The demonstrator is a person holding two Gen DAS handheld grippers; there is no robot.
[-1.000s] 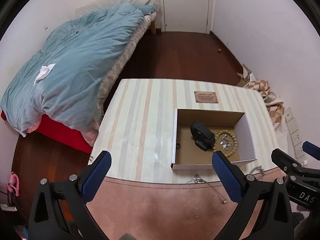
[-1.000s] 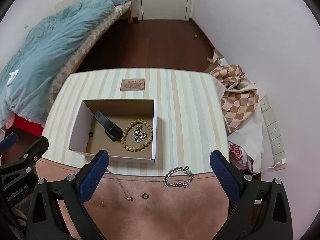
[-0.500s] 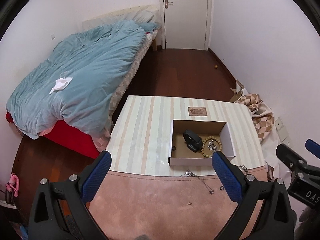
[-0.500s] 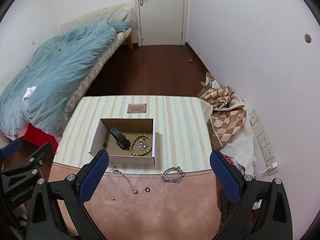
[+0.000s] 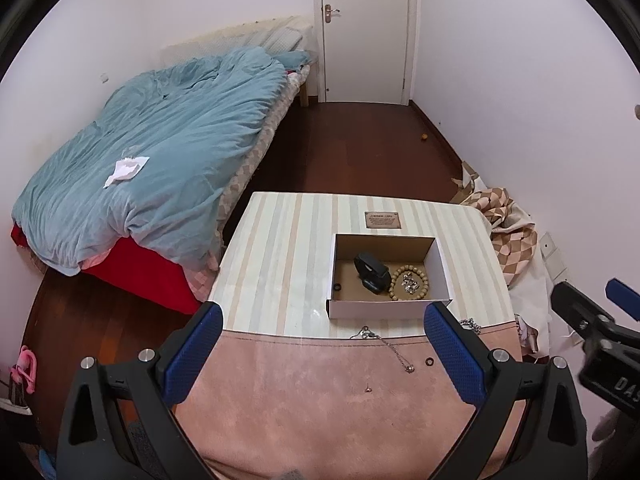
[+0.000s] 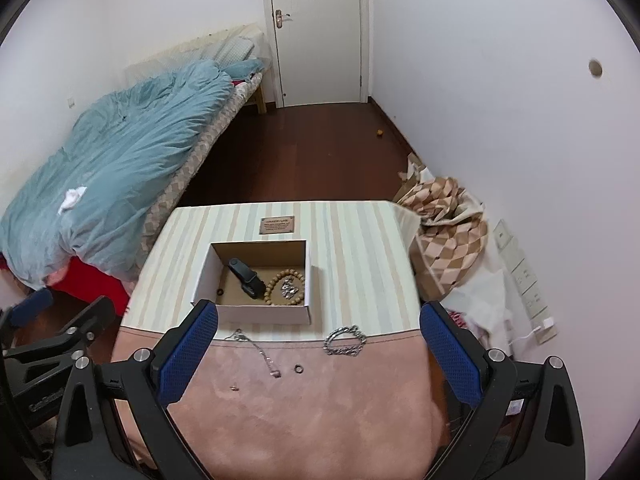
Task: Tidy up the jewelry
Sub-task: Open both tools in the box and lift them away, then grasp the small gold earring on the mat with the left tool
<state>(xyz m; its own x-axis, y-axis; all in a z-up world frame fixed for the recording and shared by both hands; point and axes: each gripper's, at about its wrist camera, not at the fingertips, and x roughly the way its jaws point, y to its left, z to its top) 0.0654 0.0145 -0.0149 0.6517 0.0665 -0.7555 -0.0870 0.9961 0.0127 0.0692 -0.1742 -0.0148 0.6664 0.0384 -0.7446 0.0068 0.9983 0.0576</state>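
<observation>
An open white cardboard box (image 5: 388, 309) (image 6: 264, 314) stands on the striped table. It holds a black band (image 5: 373, 272) (image 6: 246, 278), a wooden bead bracelet (image 5: 409, 282) (image 6: 286, 283) with a small silver piece inside its ring, and a small dark ring (image 5: 337, 287). On the pink cloth in front lie a thin chain necklace (image 6: 258, 350) (image 5: 390, 346), a chunky silver chain bracelet (image 6: 345, 340), a dark ring (image 6: 297, 368) (image 5: 429, 361) and a tiny stud (image 6: 234, 388) (image 5: 368, 389). My left gripper (image 5: 320, 354) and right gripper (image 6: 318, 350) are open, empty, high above the table's near edge.
The striped table (image 5: 280, 264) carries a small brown plaque (image 5: 383, 220) behind the box. A bed with a blue duvet (image 5: 160, 152) is to the left. A checked cloth (image 6: 452, 220) lies by the right wall. A closed door (image 5: 364, 28) is at the back.
Both grippers have pulled up and back from the table, so the box and jewelry look smaller and farther away. Nothing on the table has moved.
</observation>
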